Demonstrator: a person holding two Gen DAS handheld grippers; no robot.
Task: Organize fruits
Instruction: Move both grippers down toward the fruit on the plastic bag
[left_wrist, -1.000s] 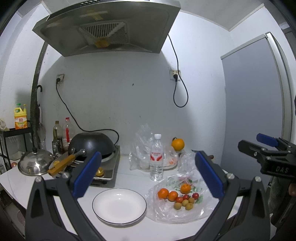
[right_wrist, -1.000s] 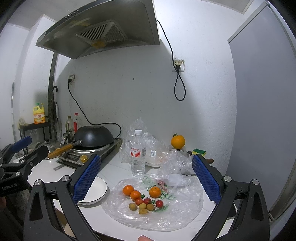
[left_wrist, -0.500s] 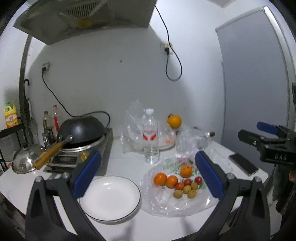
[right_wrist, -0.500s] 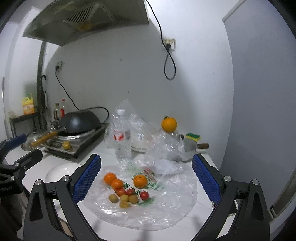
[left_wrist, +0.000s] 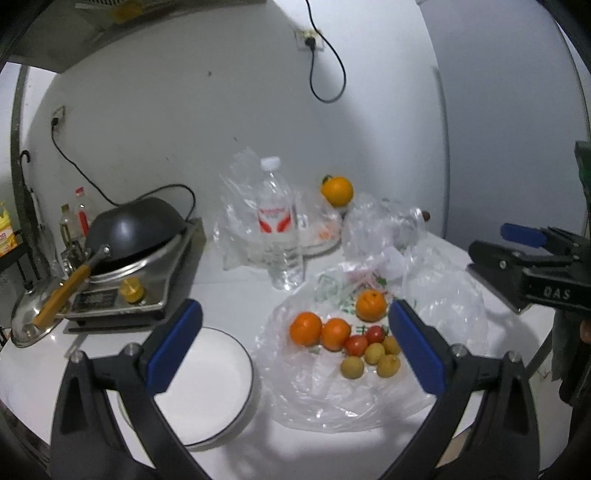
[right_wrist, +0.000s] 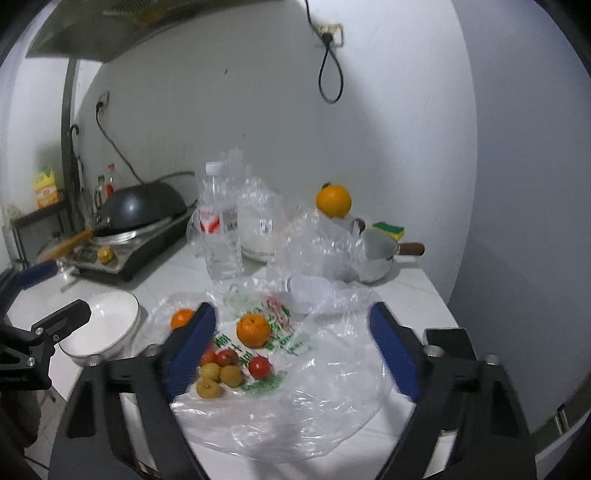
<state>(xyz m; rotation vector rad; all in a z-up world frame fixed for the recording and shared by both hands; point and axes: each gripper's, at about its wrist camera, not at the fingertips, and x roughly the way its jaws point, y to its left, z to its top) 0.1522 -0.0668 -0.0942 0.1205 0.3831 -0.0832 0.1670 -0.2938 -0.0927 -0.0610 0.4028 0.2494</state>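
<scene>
1. The fruits (left_wrist: 347, 339) were seen lying on a plastic bag (right_wrist: 295, 406) on the worktop (left_wrist: 229, 295), beside a white plate (left_wrist: 207, 387).
2. The left gripper (left_wrist: 291, 347) was held released, grasping nothing.
3. The right gripper (right_wrist: 291, 347) had just been closing, nothing gripped.

Fruits (left_wrist: 349, 341) on plastic bag (left_wrist: 332, 391) beside plate (left_wrist: 218, 384)

— What do the tools look like?
— The left gripper (left_wrist: 295, 345) has black arms, blue pads and silver screws.
— And the other?
— The right gripper (right_wrist: 293, 347) matches it; "QAS" is printed on its side.
</scene>
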